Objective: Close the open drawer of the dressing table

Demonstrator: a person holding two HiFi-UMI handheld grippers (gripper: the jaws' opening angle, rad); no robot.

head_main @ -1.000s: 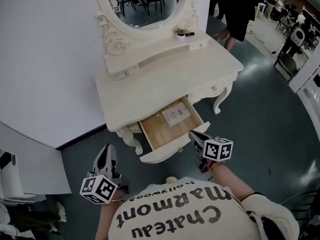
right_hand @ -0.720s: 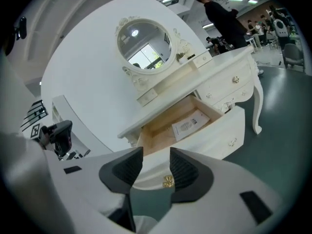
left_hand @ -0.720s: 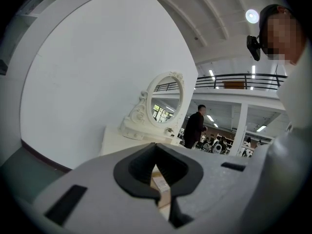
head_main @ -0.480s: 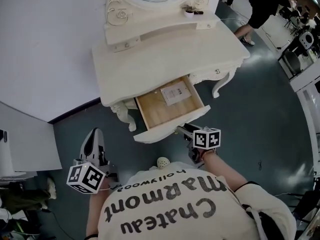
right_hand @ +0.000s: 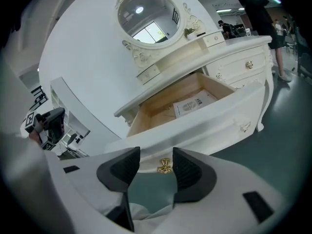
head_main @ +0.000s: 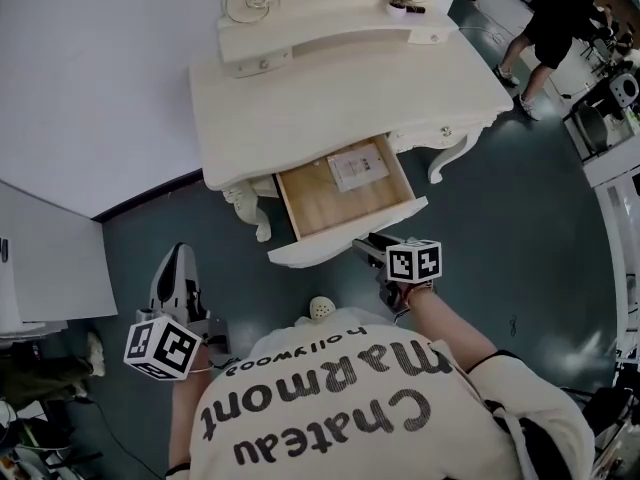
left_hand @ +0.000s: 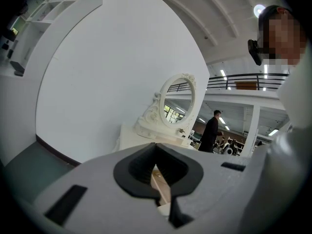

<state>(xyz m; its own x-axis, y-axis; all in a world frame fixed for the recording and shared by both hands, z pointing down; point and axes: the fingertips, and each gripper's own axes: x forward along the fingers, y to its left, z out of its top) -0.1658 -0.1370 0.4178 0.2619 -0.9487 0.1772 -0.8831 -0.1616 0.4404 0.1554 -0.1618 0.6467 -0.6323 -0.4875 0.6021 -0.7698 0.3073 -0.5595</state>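
Observation:
The cream dressing table (head_main: 340,98) has its wooden drawer (head_main: 330,208) pulled out, with a paper leaflet (head_main: 358,165) lying inside. My right gripper (head_main: 364,244) is at the drawer's white front (head_main: 320,248), right of its middle. In the right gripper view my right gripper (right_hand: 156,166) has just been opening. It stands open with the gold knob (right_hand: 165,167) between its pads, not pressed. My left gripper (head_main: 177,256) hangs shut and empty over the floor, left of the drawer. The left gripper view shows my left gripper (left_hand: 157,193) with its tips together and the table (left_hand: 134,138) far ahead.
An oval mirror (right_hand: 148,18) rises at the table's back, and a small cup (head_main: 400,9) sits on the shelf beside it. A white wall (head_main: 90,68) runs behind the table, with a grey cabinet (head_main: 45,268) at left. A person in black (head_main: 560,13) walks at upper right.
My right gripper has sunk and come in closer to the drawer front. The left gripper has drifted a little. The drawer stands as far out as before.

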